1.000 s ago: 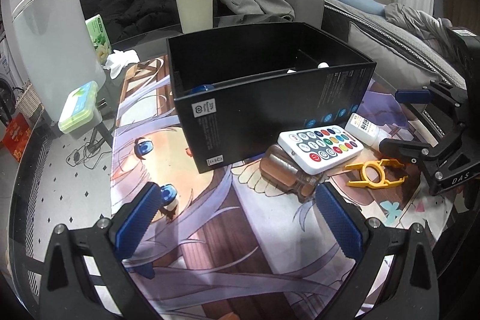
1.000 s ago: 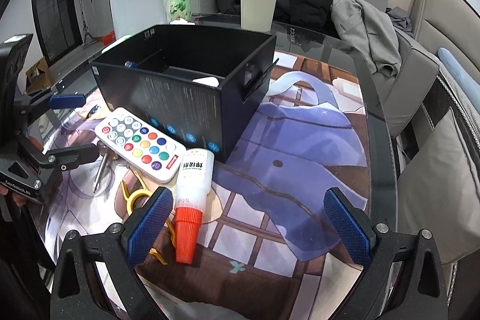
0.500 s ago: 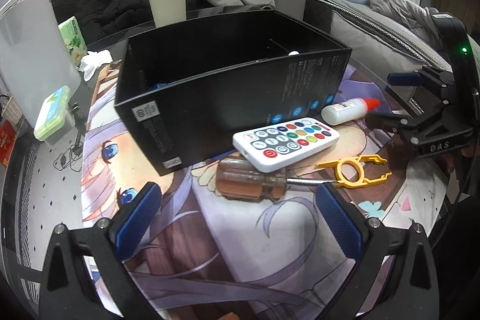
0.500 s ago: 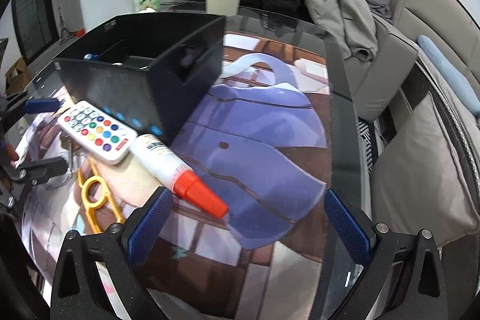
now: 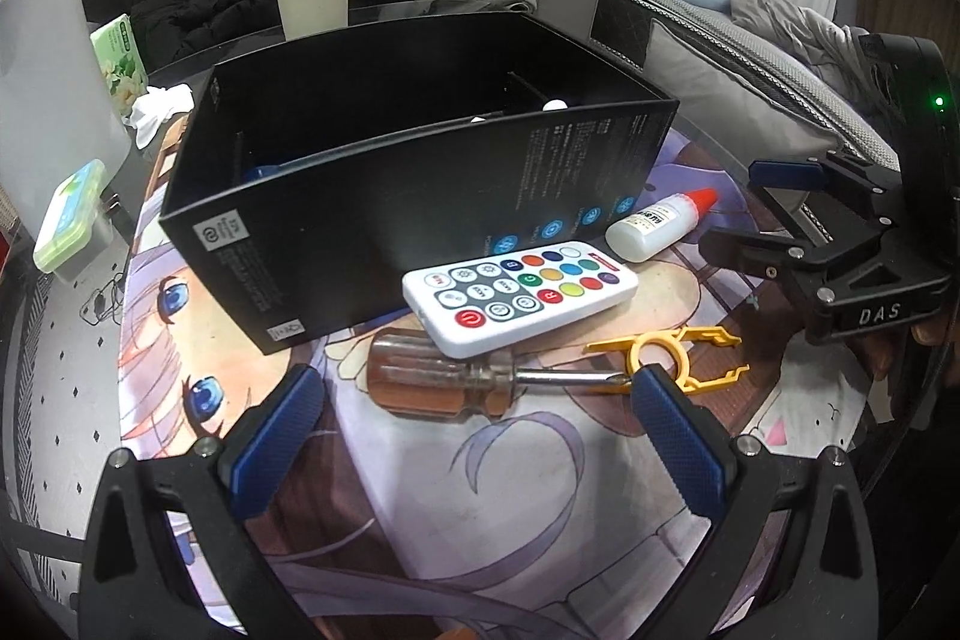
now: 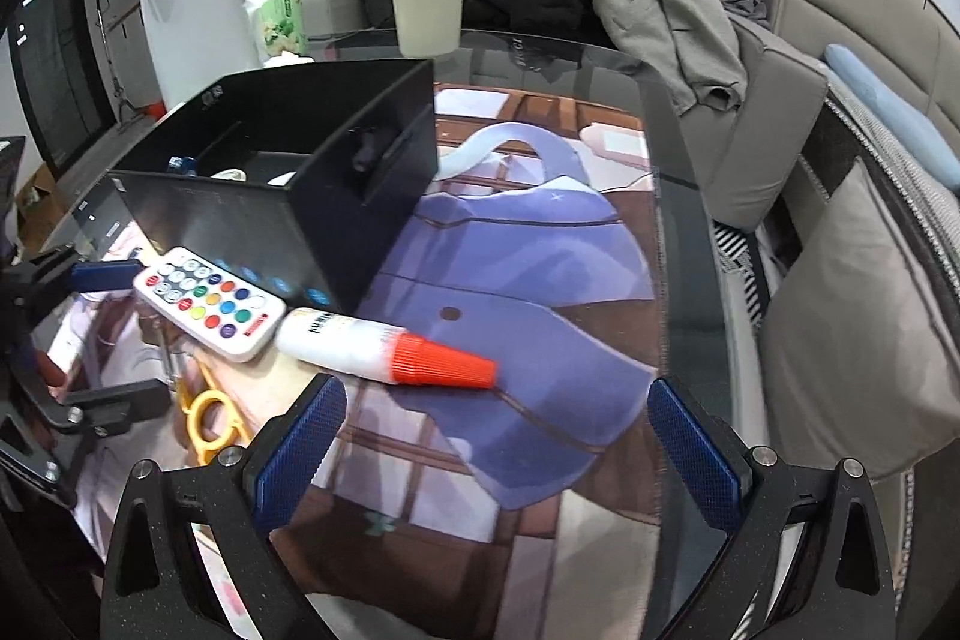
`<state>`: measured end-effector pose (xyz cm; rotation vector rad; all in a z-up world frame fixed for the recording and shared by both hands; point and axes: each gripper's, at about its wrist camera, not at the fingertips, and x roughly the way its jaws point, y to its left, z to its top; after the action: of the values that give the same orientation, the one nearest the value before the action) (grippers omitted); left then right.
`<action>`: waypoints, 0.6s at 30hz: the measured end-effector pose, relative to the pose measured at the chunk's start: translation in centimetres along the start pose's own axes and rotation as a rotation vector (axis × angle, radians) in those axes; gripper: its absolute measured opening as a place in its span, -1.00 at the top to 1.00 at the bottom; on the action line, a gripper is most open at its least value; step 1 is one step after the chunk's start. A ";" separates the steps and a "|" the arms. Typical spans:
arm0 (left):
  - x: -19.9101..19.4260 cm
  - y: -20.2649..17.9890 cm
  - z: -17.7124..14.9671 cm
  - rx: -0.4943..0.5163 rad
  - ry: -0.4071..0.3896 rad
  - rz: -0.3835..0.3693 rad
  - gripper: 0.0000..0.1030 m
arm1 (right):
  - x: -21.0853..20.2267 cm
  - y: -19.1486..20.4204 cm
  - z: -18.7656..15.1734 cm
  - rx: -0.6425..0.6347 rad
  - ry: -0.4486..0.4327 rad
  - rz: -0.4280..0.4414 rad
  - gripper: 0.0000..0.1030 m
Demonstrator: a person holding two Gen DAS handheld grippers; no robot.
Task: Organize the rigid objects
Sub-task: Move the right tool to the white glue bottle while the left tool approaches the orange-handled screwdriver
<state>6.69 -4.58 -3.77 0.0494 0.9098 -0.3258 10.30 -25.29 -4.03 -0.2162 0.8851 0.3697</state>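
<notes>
On the printed table mat (image 5: 480,490), the screwdriver (image 5: 456,379) lies crosswise just beyond the left gripper (image 5: 474,436), jaws apart, apparently nearer than the wide-open right gripper (image 6: 495,436).

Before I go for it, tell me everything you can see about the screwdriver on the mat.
The screwdriver lies flat on the printed mat, just ahead of the open left claw. Its stubby handle looks like translucent amber-brown plastic with a clear collar, pointing toward the black box; the bare metal shaft runs right, its tip reaching the yellow plastic tool. The white remote overlaps the handle's top edge. Nothing grips it.
</notes>
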 end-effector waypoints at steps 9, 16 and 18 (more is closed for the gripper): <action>0.5 0.2 0.2 -0.039 0.011 0.010 -1.00 | 0.8 1.9 0.3 0.039 0.017 0.071 -0.99; 0.5 0.5 0.3 -0.041 0.010 0.020 -1.00 | 1.7 2.3 0.9 0.079 0.029 0.071 -0.99; 0.5 0.7 0.2 -0.045 0.009 0.022 -1.00 | 2.0 2.2 1.1 0.090 0.032 0.070 -0.99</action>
<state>7.34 -4.05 -4.08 0.0196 0.9247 -0.2844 11.30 -22.48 -4.97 -0.1082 0.9402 0.3915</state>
